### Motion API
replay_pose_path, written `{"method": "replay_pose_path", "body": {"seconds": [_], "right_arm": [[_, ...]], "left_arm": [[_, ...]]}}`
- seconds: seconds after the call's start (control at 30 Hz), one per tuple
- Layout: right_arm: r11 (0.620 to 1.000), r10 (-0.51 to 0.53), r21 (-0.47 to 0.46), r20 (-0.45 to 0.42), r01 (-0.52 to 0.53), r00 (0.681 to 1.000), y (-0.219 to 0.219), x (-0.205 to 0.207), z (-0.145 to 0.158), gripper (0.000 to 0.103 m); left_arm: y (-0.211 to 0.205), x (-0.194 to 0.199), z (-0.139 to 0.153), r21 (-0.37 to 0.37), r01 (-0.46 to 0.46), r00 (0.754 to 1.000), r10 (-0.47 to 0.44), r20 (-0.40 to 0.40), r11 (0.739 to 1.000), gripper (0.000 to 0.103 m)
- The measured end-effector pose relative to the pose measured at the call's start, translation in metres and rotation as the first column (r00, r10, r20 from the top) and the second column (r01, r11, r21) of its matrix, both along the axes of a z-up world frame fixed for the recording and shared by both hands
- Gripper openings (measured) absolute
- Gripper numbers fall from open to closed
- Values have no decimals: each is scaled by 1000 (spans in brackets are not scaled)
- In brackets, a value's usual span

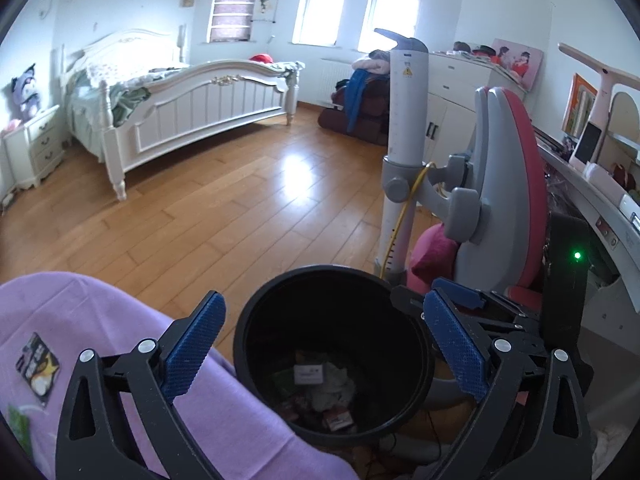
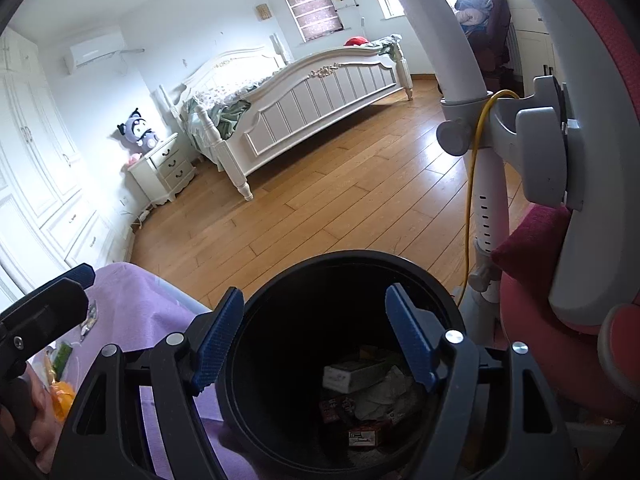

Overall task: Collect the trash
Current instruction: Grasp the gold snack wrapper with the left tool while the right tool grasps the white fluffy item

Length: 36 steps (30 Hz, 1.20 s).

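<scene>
both claws empty above the black bin

the left claw (image 1: 324, 344) stands wide, its blue pads on either side of the black bin (image 1: 332, 280) with nothing between them. the right claw (image 2: 316, 340) is also spread apart and holds nothing; its pads hang over the bin's mouth, clear of the rim.

the bin sits on the wooden floor (image 1: 224, 200) just beside the edge of the worktop, which is covered with a purple cloth (image 1: 100, 312). at the bottom of the bin lies the trash (image 2: 372, 392): a small white box, crumpled paper and red-and-dark wrappers.

more wrappers lie on the cloth near its left side: a black snack packet (image 1: 38, 368) and a green one (image 1: 18, 428) close to the edge. in the right wrist view an orange packet (image 2: 64, 396) lies by a hand (image 2: 38, 424) at the lower left corner.

a pink-and-grey chair (image 1: 508, 184) stands close to the right of the bin, and a white bed (image 1: 192, 108) is well apart across the floor.
</scene>
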State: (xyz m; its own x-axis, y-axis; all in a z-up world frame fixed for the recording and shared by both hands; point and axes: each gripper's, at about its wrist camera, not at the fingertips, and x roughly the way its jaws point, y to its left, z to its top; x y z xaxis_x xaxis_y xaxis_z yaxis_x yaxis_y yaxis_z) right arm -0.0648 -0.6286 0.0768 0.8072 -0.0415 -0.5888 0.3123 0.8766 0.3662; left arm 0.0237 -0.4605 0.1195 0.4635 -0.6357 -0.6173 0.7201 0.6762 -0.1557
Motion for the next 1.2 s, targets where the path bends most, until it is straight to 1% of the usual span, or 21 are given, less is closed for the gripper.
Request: {"method": "replay_pose_path", "body": {"seconds": [0.13,0.23,0.33,0.4,0.47,0.57,0.63,0.67,0.77,0.83,0.87,0.93,0.97,1.0,1.07,1.13,1.17,1.2], "right_arm": [[999,54,-5,15,-54,998,25,3,10,77],[993,117,-9,20,-117,993,50,9,18,77],[981,193,-18,24,-193,981,81,17,28,77],[969,246,-26,27,-246,969,104,22,35,77],[952,305,-36,30,-304,952,127,25,41,77],[916,399,-52,26,-397,917,164,31,48,77],[889,456,-67,19,-453,890,190,34,51,77],[874,483,-78,14,-480,876,204,36,52,77],[821,564,-107,-3,-561,826,243,41,56,77],[783,612,-125,-19,-609,791,268,45,57,77],[762,636,-132,-31,-634,771,281,47,56,77],[722,676,-146,-59,-677,734,306,51,55,77],[701,695,-153,-72,-697,715,319,53,53,77],[680,712,-160,-85,-715,696,331,53,51,77],[643,737,-179,-119,-744,666,351,53,44,77],[621,741,-202,-163,-758,651,370,55,36,76],[614,743,-207,-176,-762,646,376,56,34,76],[608,744,-209,-187,-766,642,381,57,32,76]], "left_arm": [[45,-7,13,-24,-52,999,52,2,998,98],[86,-12,21,-42,-100,995,100,7,994,98],[130,-16,26,-32,-145,989,146,28,989,98],[161,-17,27,-15,-179,983,179,37,984,98],[197,-18,29,-14,-218,975,219,38,976,98],[254,-21,30,-23,-287,957,288,21,958,98],[295,-24,29,-31,-349,937,349,8,937,98],[316,-26,29,-34,-390,921,390,4,920,98],[376,-31,23,-30,-519,855,519,-17,854,98],[415,-33,15,-40,-591,806,588,-71,805,98],[432,-34,8,-46,-621,782,614,-111,783,98],[459,-33,-6,-41,-663,739,645,-191,747,98],[467,-33,-12,-40,-675,724,652,-224,736,98],[474,-33,-19,-48,-682,714,650,-261,730,97],[479,-29,-30,-76,-681,706,624,-334,729,90],[477,-28,-40,-104,-681,701,605,-377,725,82],[476,-24,-43,-112,-683,699,601,-388,722,80],[472,-23,-47,-118,-685,696,597,-398,719,76]]}}
